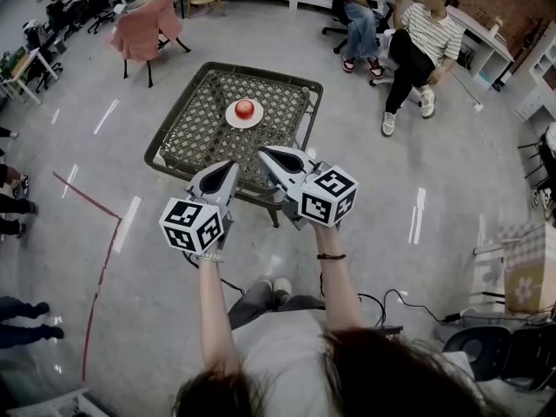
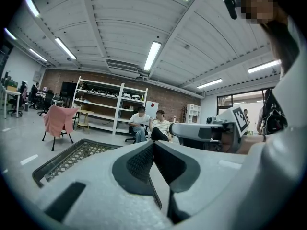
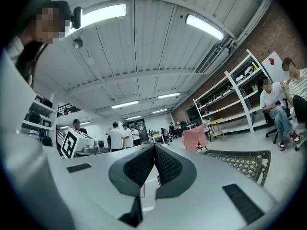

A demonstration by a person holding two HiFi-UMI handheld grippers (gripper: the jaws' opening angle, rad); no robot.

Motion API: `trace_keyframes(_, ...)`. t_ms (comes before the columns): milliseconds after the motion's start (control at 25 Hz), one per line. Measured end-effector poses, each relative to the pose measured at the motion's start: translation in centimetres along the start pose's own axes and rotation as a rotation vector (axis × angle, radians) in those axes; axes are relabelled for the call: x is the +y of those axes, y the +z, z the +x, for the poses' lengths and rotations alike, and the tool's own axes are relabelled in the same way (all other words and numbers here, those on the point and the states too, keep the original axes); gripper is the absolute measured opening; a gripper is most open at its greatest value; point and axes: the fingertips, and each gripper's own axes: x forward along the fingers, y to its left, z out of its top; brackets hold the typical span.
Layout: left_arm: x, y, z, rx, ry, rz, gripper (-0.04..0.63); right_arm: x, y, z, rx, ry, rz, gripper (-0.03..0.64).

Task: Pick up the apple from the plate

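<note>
A red apple (image 1: 245,109) lies on a small white plate (image 1: 233,121) in the middle of a low dark lattice table (image 1: 195,133). Both grippers are held side by side over the table's near edge, short of the plate and pointing roughly level. My left gripper (image 1: 232,166) is shut with nothing in it, its pads meeting in the left gripper view (image 2: 153,143). My right gripper (image 1: 264,153) is shut and empty too (image 3: 154,146). Neither gripper view shows the apple; each shows only a part of the table (image 2: 67,158) (image 3: 242,160).
A chair draped in pink cloth (image 1: 143,24) stands beyond the table's far left. Two people sit on chairs (image 1: 408,33) at the far right. A red tape line (image 1: 104,250) and cables (image 1: 391,302) lie on the floor. Shelving (image 2: 105,104) lines the brick wall.
</note>
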Motion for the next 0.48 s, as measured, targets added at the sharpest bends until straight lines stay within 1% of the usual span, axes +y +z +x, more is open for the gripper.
trace_keyframes(160,-0.3,-0.1,0.1,0.008,0.005,0.001,0.011,0.0,-0.2,-0.3,0.006,0.005,0.01,0.009)
trace_keyframes(480,0.9,-0.3,0.8,0.023,0.01,0.001,0.011,-0.9,-0.8,0.7,0.012,0.009,0.029,0.009)
